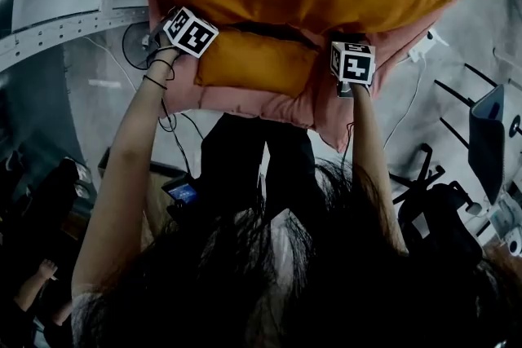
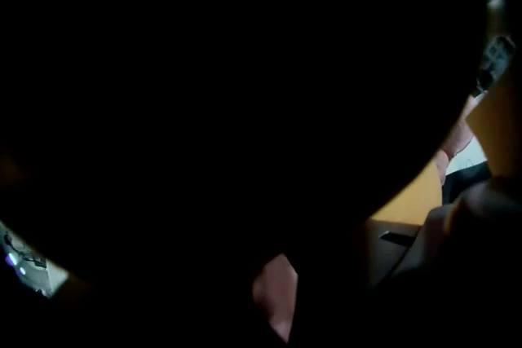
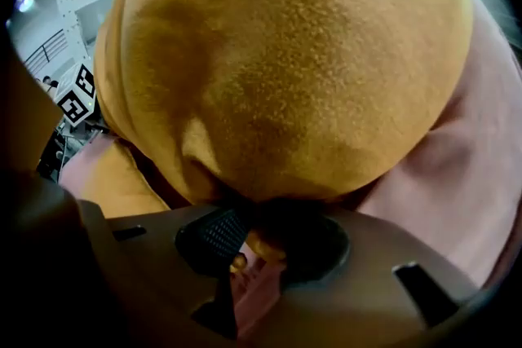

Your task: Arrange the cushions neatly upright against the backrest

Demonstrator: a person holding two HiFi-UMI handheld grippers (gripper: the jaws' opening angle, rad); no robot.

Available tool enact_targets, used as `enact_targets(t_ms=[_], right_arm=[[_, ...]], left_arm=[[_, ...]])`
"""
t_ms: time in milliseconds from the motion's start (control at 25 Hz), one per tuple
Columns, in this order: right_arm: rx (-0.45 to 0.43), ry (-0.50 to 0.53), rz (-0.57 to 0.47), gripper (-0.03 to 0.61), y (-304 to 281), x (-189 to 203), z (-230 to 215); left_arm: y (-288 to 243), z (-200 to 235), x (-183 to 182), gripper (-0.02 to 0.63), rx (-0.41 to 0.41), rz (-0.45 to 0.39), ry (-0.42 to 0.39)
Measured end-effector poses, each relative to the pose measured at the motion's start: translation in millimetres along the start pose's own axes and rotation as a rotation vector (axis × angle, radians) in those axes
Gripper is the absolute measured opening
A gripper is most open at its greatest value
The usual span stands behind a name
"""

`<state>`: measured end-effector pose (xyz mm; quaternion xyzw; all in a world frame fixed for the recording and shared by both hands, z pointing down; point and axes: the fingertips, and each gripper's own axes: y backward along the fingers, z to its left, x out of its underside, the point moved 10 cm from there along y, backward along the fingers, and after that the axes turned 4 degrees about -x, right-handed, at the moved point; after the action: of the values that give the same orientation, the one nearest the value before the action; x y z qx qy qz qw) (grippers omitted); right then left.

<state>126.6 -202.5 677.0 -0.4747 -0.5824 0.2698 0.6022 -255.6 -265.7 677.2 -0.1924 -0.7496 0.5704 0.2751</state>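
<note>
Pinching pink cushion [image 1: 245, 102] edge with left gripper [image 2: 276, 310], mostly dark in there tho. Clamping right gripper [image 3: 249, 257] onto orange cushion [image 3: 285, 69] fabric.

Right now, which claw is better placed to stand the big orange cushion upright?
Probably right: the right claw pinches the big orange cushion; the left claw is buried in dark, showing only pink cushion.

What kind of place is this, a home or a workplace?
Probably a lab or workshop, not a home: loose cables lie on a bare grey floor, and a perforated metal rail runs along it.
</note>
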Motion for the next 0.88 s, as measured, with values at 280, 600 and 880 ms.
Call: enact_targets(t_ms=[280, 600, 880], right_arm=[[0.056, 0.067, -0.033, 0.110, 0.1, 5.8, 4.4], [0.013, 0.067, -0.064, 0.112, 27.6, 19.7, 6.7], [-0.159, -0.085, -0.142, 0.121, 57.6, 40.3, 19.7]], left_arm=[[2.2, -0.4, 6.7, 0.092, -0.020, -0.077, -0.039], [25.3, 1.9, 26.1, 0.095, 0.069, -0.219, 0.020], [55.7, 1.1, 51.3, 0.172, 0.160, -0.249, 0.250]])
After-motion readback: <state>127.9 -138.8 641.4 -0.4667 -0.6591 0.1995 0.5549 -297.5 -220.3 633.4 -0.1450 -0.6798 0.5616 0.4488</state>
